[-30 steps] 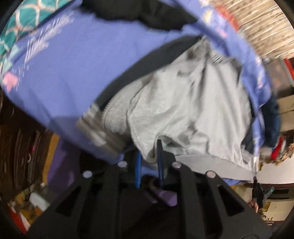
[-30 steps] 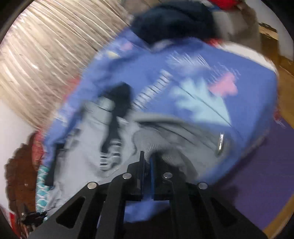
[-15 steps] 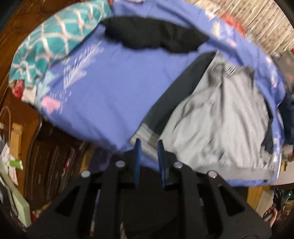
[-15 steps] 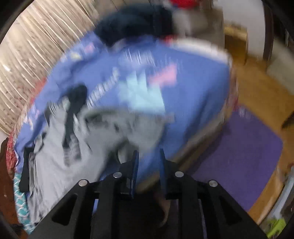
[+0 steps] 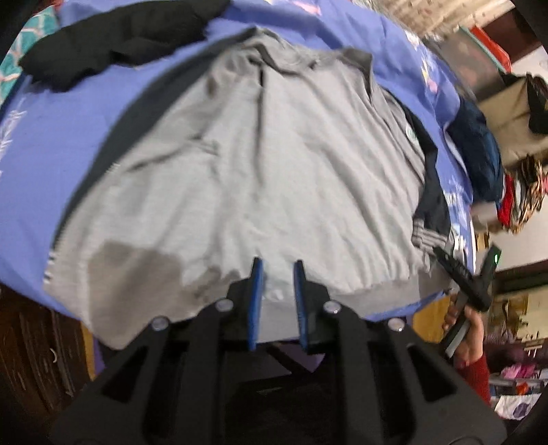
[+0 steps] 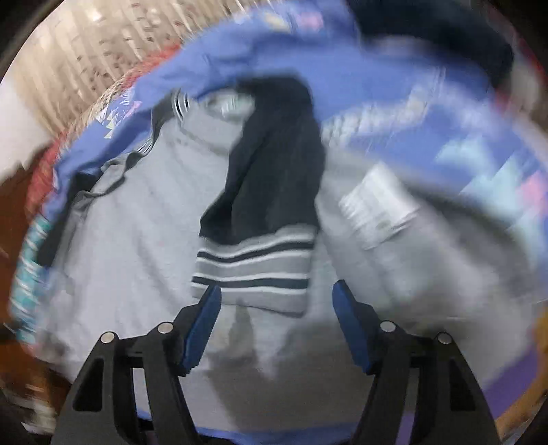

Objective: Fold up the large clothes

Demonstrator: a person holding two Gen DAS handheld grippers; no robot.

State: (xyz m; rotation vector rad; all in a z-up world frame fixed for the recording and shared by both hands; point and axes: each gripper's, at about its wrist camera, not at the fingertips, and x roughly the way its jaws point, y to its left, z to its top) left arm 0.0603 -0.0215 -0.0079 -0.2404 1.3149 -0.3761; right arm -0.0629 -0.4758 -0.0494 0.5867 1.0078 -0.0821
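One grey garment (image 5: 260, 171) lies spread flat on a blue printed bed cover (image 5: 61, 143), directly ahead of both tools. Its body is pale grey; two dark sleeves are counted, each ending in a striped cuff. One sleeve (image 6: 274, 171) is folded inward across the chest, its striped cuff (image 6: 253, 270) lying just ahead of the right gripper (image 6: 275, 301). The other sleeve runs along the garment's far edge in the right wrist view and is largely tucked under.

Left gripper (image 5: 276, 274): two blue pads, standing a narrow gap apart, over the grey hem. Hem fabric shows through the gap, but whether the pads press on it cannot be told.

Right gripper: two blue pads spread wide, released, nothing clamped; grey cloth lies below and between them without contact at either pad. In the left wrist view the same tool (image 5: 469, 277) appears to the right of the hem, carried by one hand (image 5: 465, 339) with a red sleeve.

Other items counted: one black garment (image 5: 113, 37) on the cover beyond and left of the left tool; one dark navy bundle (image 5: 479, 150) off to its right at the bed edge; one teal patterned cloth (image 5: 37, 30), cut off at the frame corner.

Hard to make out: the right wrist view is heavily motion-blurred on its right half, so the cover's print and a pale rectangular patch (image 6: 380, 208) on the grey cloth cannot be read. A darker area (image 5: 137, 274) marks the hem left of the left tool; shadow or damp cannot be told. Clutter at the far right is indistinct. No container can be identified.
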